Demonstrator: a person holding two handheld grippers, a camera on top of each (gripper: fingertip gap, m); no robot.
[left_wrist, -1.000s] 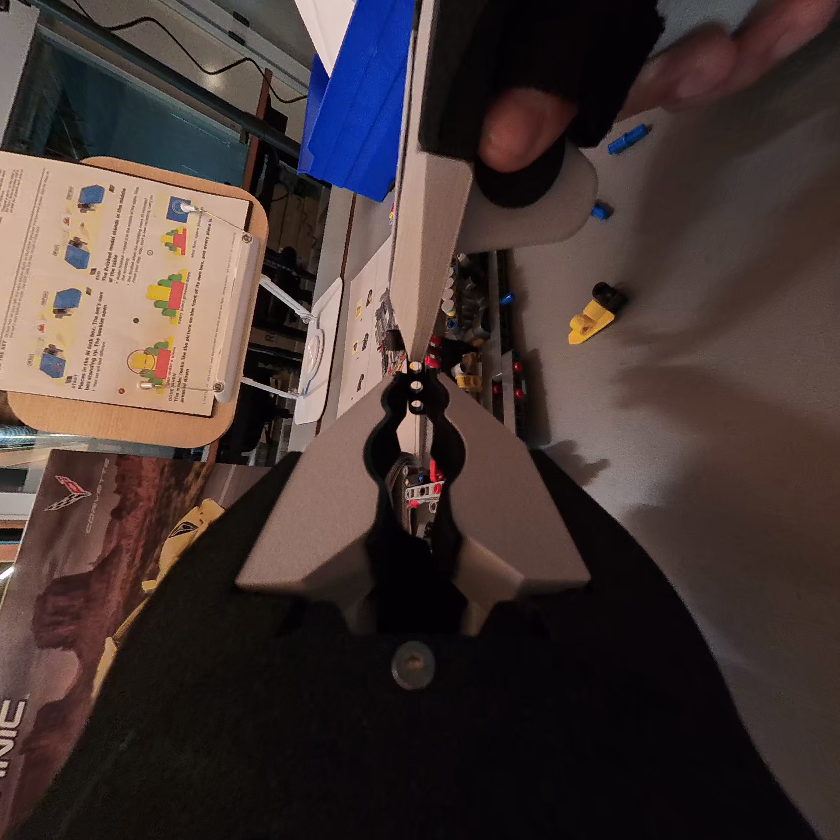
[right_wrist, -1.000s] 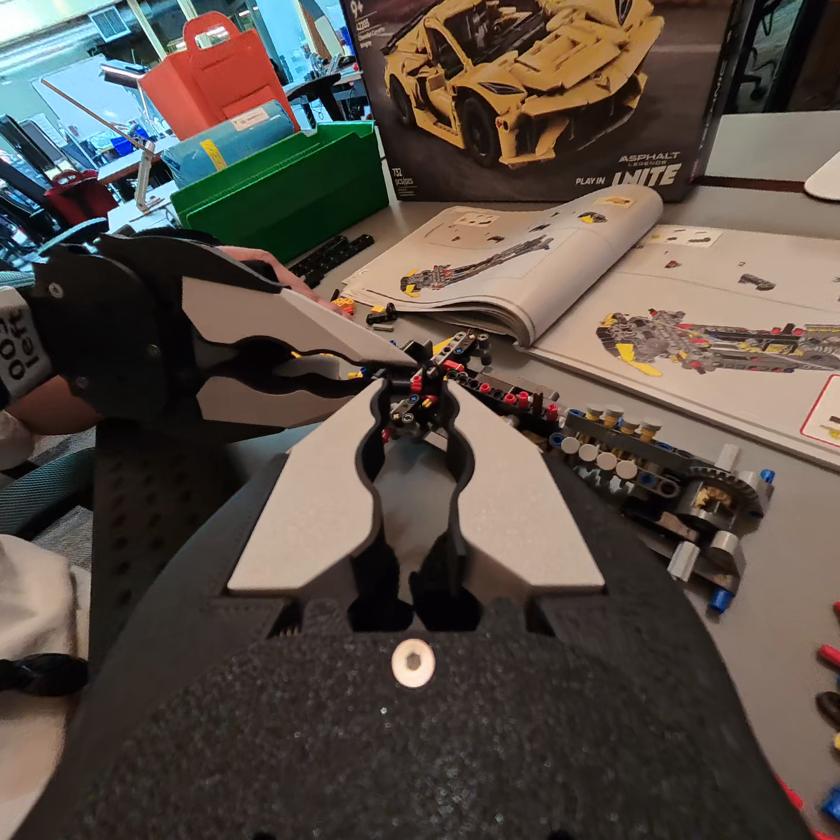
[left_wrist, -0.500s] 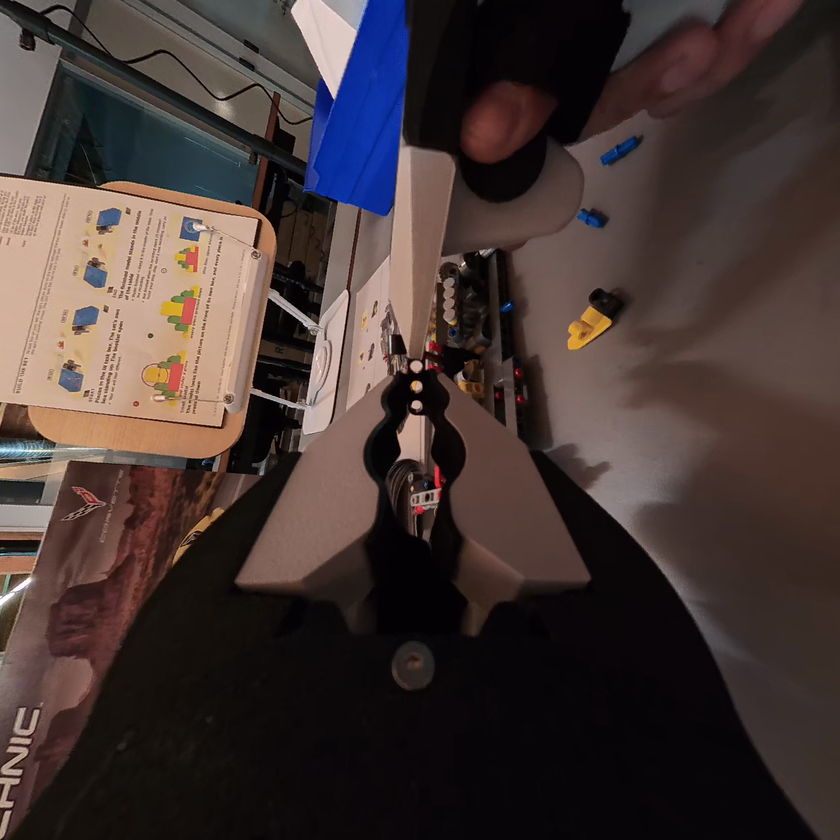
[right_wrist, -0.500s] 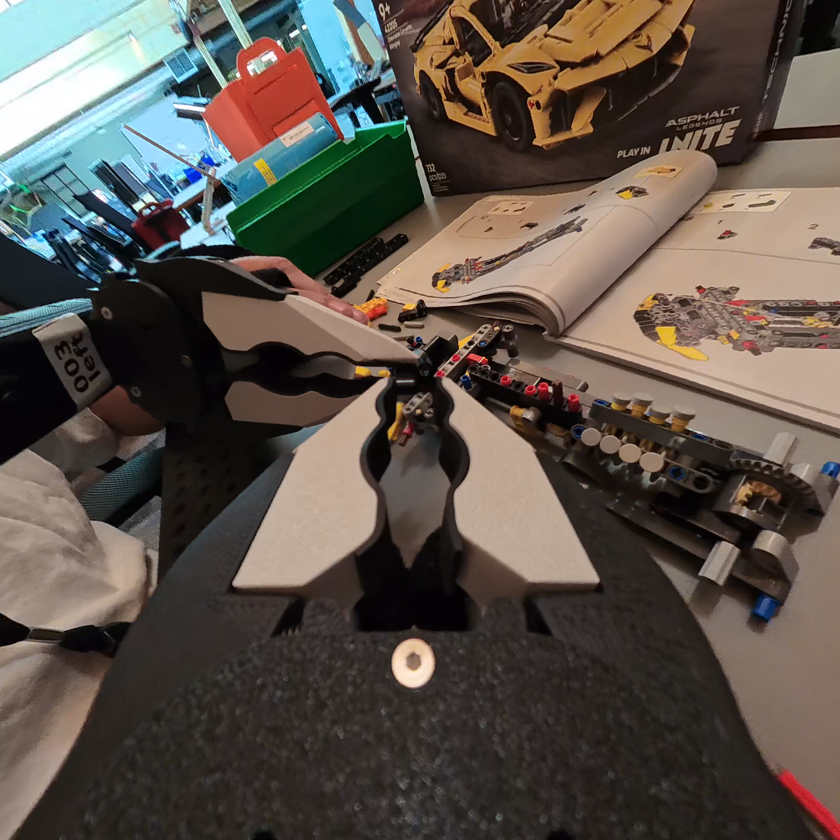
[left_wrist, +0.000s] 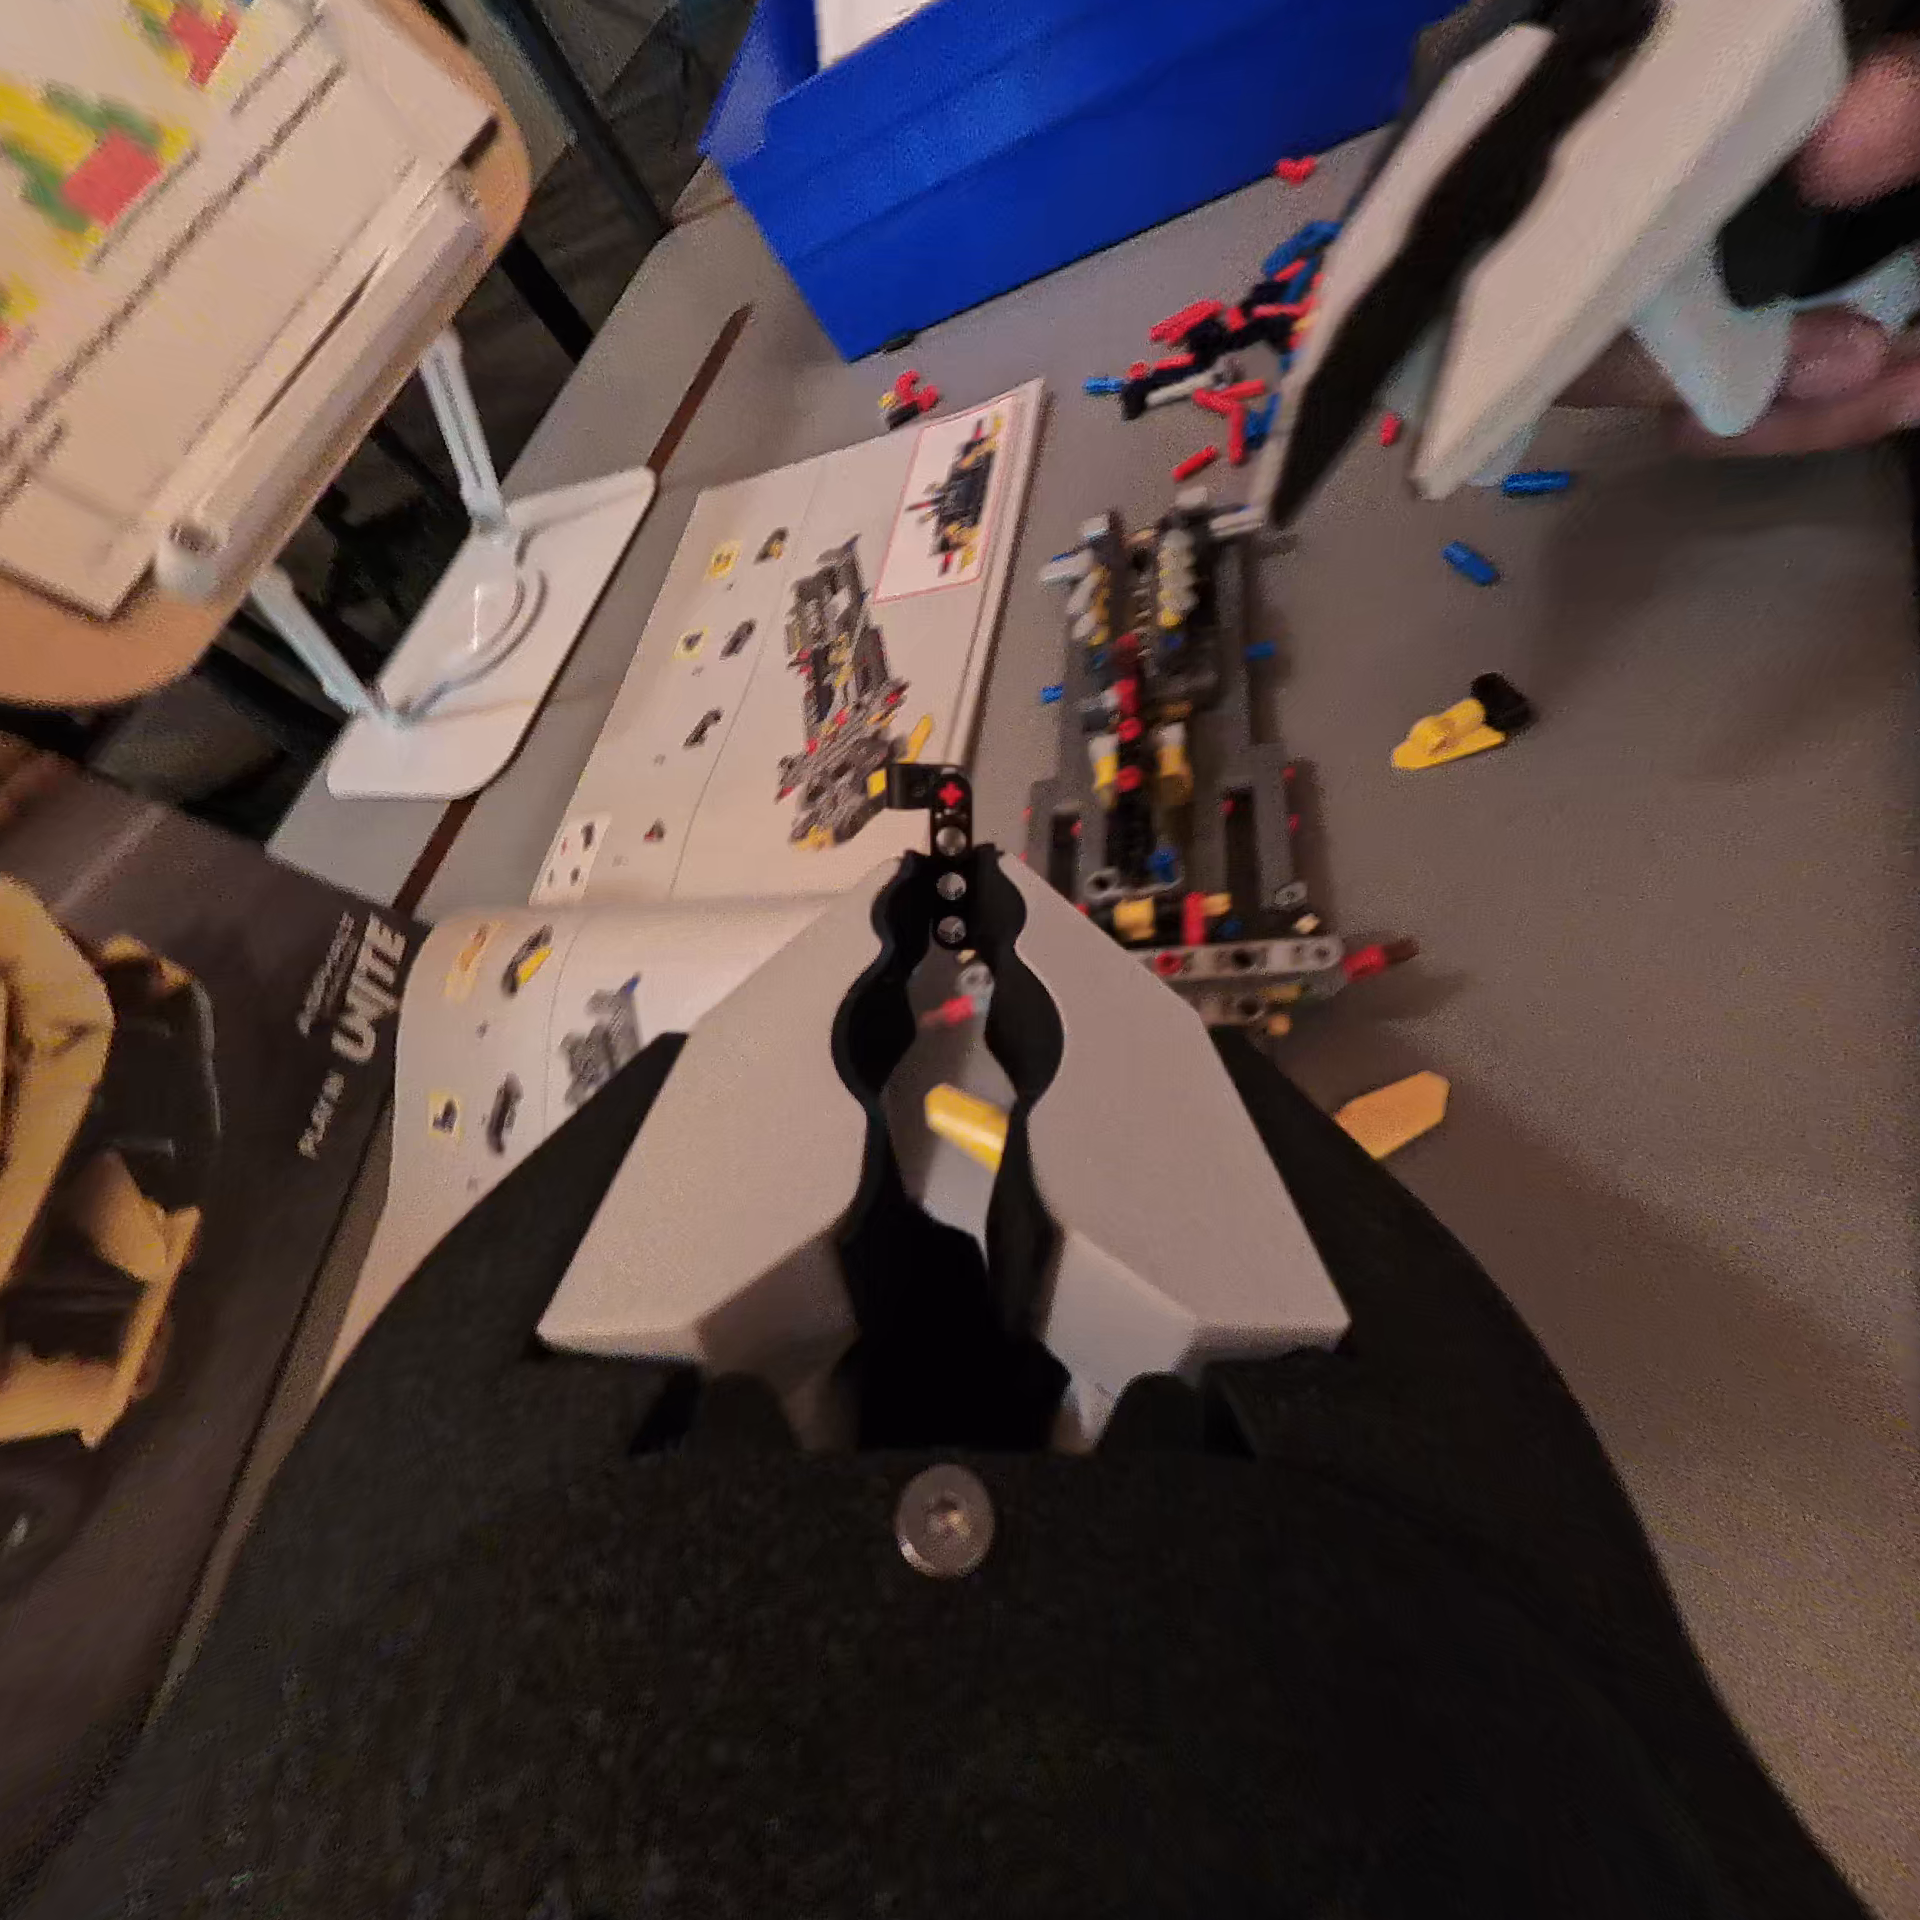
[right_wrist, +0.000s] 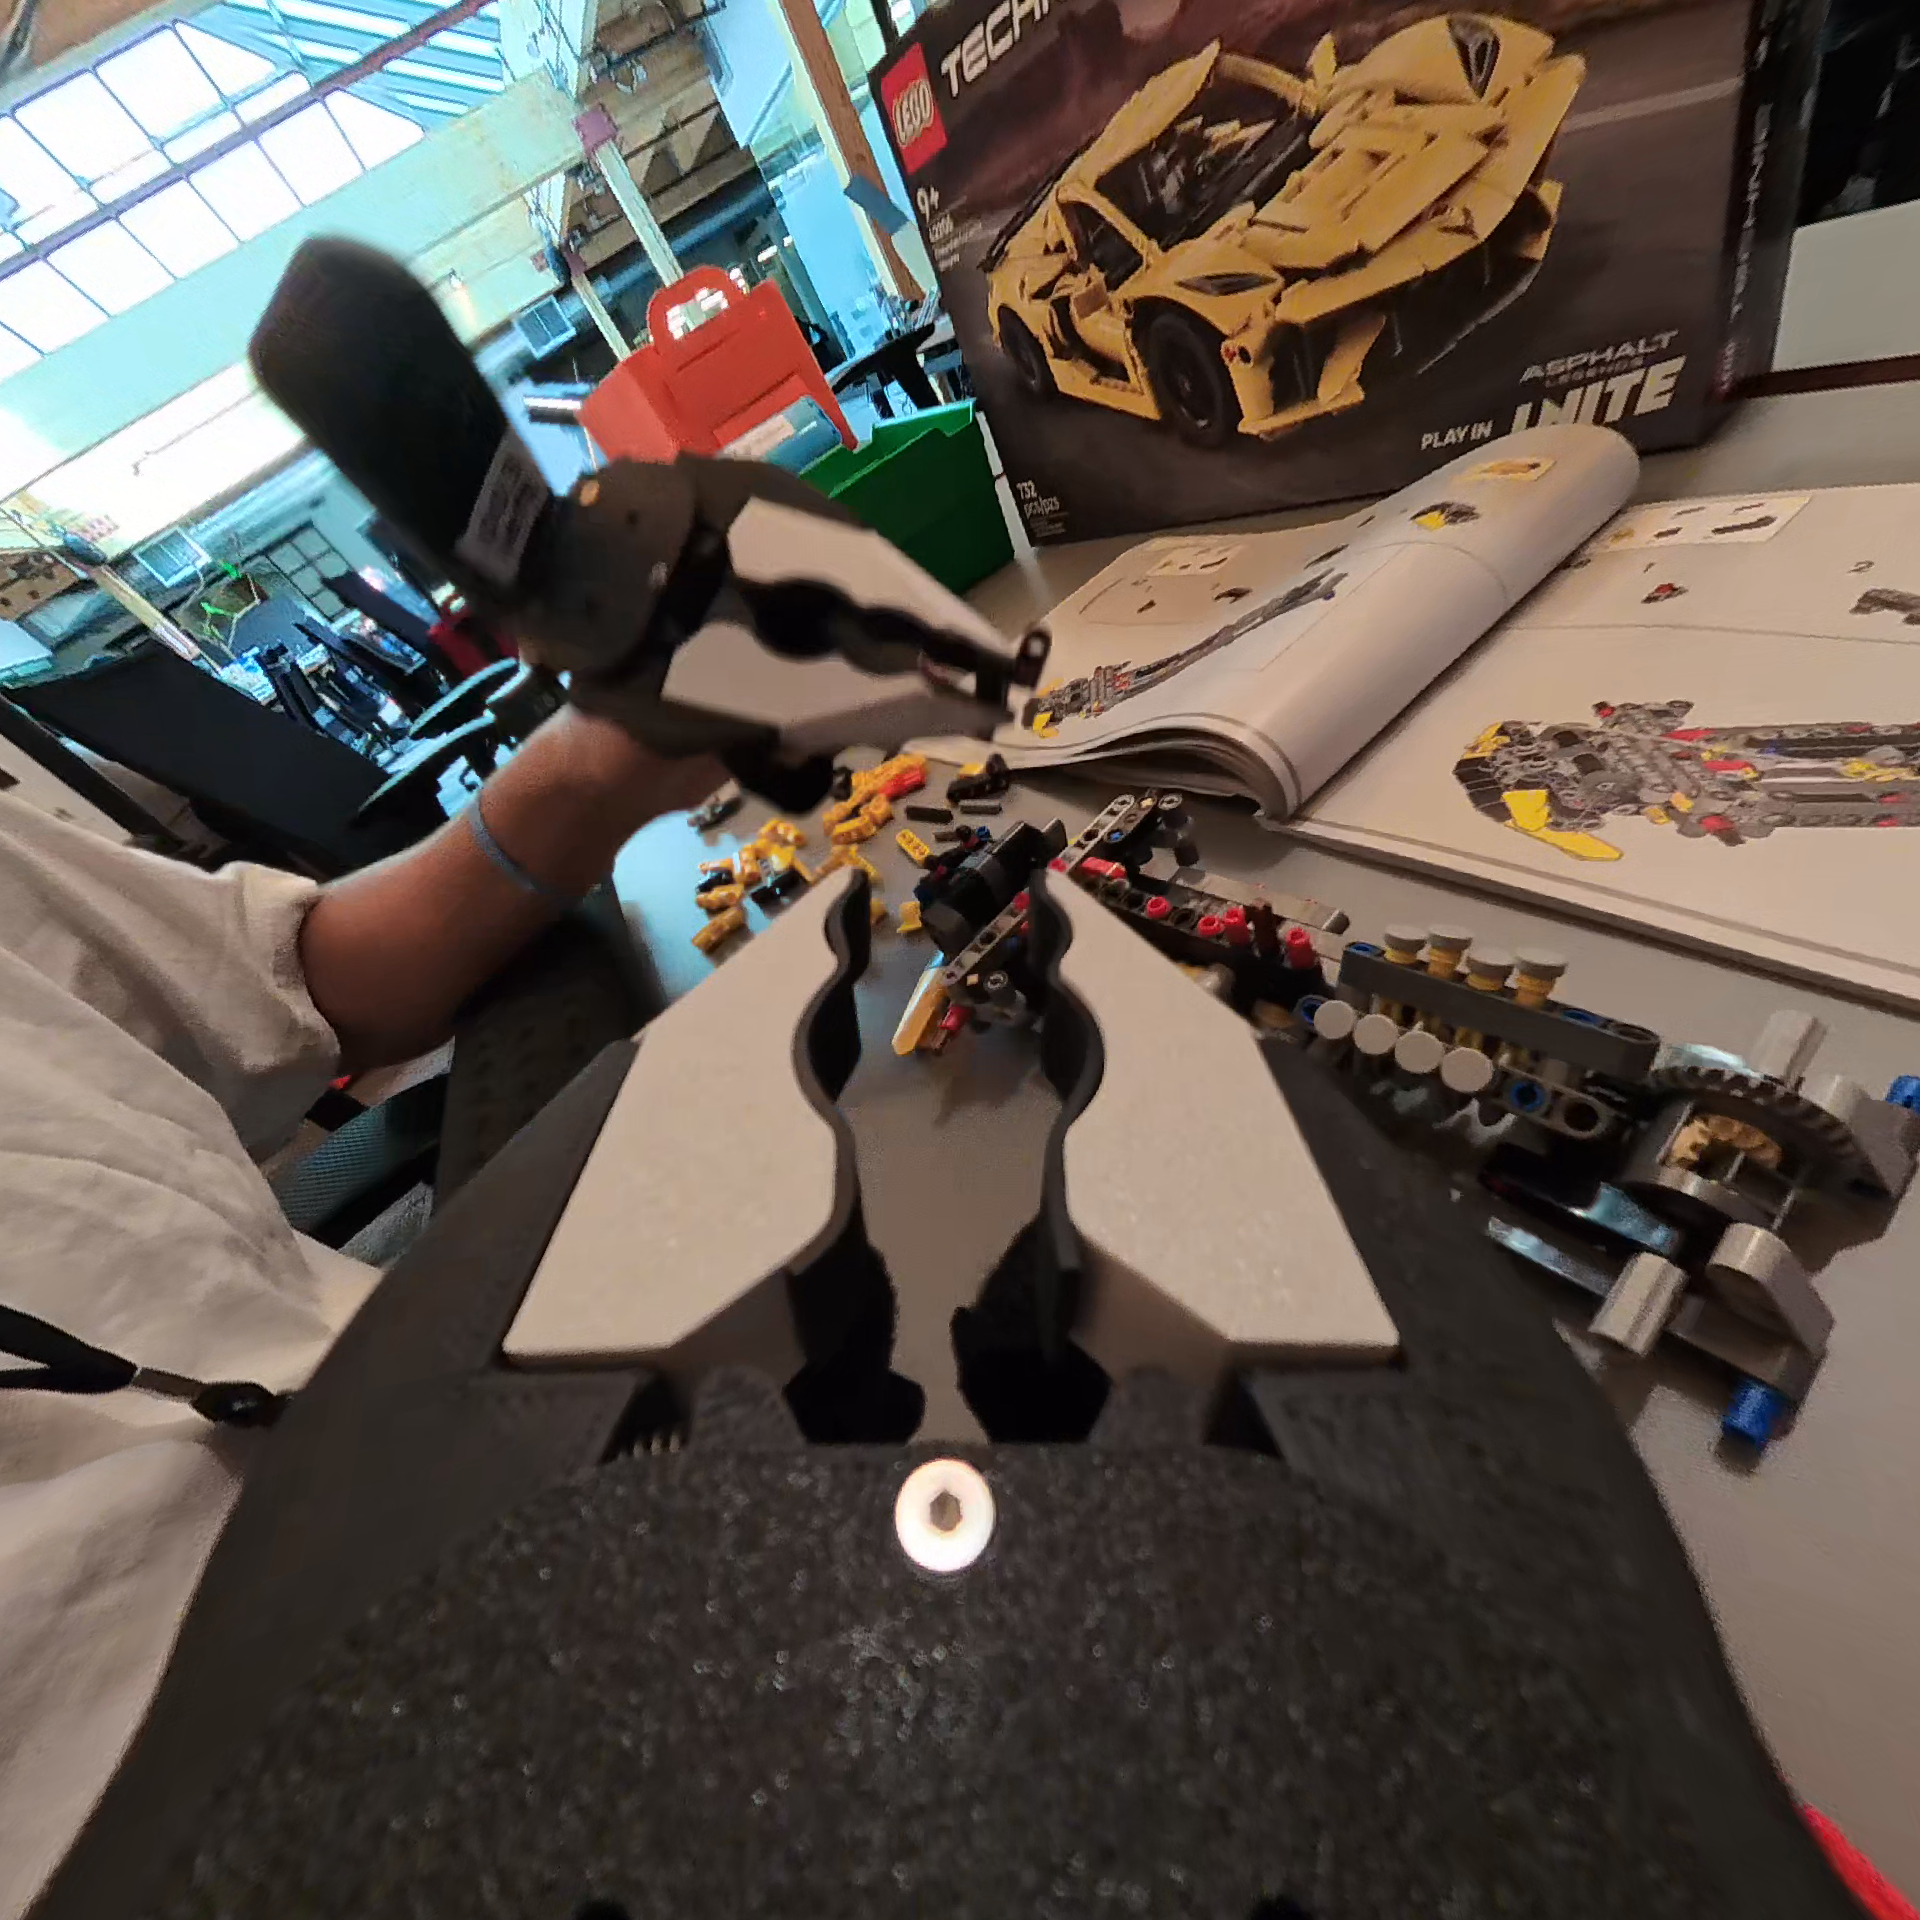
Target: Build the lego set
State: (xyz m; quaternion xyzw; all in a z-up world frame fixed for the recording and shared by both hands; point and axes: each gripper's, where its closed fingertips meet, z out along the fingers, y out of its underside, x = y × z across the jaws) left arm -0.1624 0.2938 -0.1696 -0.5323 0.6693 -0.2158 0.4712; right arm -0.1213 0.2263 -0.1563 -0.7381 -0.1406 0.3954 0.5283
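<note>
Left gripper (left_wrist: 951, 868) is raised above the desk (left_wrist: 1662, 1039), fingertips closed on a short black beam (left_wrist: 949, 873) with a row of holes; a red pin sits in the beam's far end, which sticks out past the tips. The frame is blurred, so I can't tell what the small black part beside that pin is.

Right gripper (right_wrist: 945, 904) hangs low with jaws apart — nothing is clamped. A small black-and-grey sub-assembly (right_wrist: 982, 935) lies on the desk just beyond its tips, against the right finger's inner edge as seen; contact not certain.

The long grey chassis (right_wrist: 1455, 1049) — white cylinders, gear at one end — lies flat on the desk just right of the sub-assembly, alongside the open instruction booklet (right_wrist: 1351, 644). Loose yellow pieces (right_wrist: 790, 852) are scattered left of it. The set's box (right_wrist: 1351, 229) stands behind the booklet.
</note>
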